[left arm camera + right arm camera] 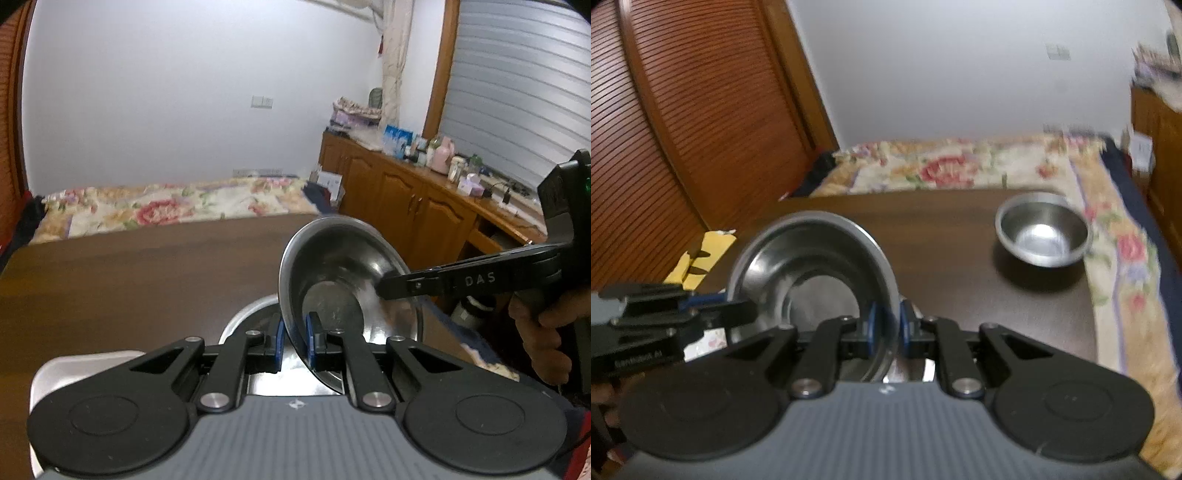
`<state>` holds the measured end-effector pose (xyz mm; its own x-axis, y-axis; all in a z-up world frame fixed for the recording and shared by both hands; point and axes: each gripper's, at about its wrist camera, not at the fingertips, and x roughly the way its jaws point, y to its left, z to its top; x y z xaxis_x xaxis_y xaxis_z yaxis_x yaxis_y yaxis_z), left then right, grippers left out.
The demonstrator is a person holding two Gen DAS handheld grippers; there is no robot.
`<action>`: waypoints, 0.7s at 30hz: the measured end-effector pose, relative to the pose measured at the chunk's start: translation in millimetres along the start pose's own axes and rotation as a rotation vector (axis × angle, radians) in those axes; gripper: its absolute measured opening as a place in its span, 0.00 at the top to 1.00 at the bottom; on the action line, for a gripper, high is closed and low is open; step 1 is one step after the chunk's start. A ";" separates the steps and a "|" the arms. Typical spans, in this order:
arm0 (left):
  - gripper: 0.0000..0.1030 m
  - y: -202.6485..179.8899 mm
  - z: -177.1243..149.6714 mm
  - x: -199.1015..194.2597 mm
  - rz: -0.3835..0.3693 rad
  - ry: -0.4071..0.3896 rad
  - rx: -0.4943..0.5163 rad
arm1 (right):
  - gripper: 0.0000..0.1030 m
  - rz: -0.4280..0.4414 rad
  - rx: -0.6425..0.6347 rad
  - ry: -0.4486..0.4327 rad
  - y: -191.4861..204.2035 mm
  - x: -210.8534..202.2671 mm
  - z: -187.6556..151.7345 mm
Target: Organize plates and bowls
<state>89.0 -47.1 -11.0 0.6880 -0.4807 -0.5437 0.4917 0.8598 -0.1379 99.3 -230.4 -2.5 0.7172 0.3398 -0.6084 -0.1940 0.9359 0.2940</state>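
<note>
Left wrist view: the left gripper [294,334] is clamped on the near rim of a steel bowl [343,273], which is tilted up above the brown table [129,273]. At the bowl's far right rim the right gripper [382,286] bites too, held by a hand [543,325]. Pale metal plates [66,369] lie on the table below the bowl.

Right wrist view: the right gripper [886,325] is closed on the same bowl's [812,266] rim; the left gripper [746,312] grips its opposite edge. A second steel bowl [1043,234] sits upright on the table [942,240], well apart, near the far right corner.
</note>
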 end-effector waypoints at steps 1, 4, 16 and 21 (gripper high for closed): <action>0.86 1.7 -4.7 3.8 0.003 0.011 -0.002 | 0.88 0.004 0.009 0.002 -2.4 3.6 -4.6; 0.86 4.4 -12.3 12.8 0.023 0.031 0.005 | 0.89 0.010 0.030 0.006 -4.6 12.8 -18.2; 0.85 10.6 -30.9 34.3 0.109 0.047 0.044 | 0.90 -0.043 -0.028 -0.057 8.0 22.8 -35.8; 0.84 12.2 -36.5 37.8 0.112 0.052 0.037 | 0.90 -0.070 -0.056 -0.078 8.2 25.3 -41.1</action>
<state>101.5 -48.5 -63.4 0.7119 -0.3713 -0.5961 0.4331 0.9003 -0.0435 88.3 -210.3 -45.7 0.7798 0.2676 -0.5660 -0.1774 0.9614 0.2102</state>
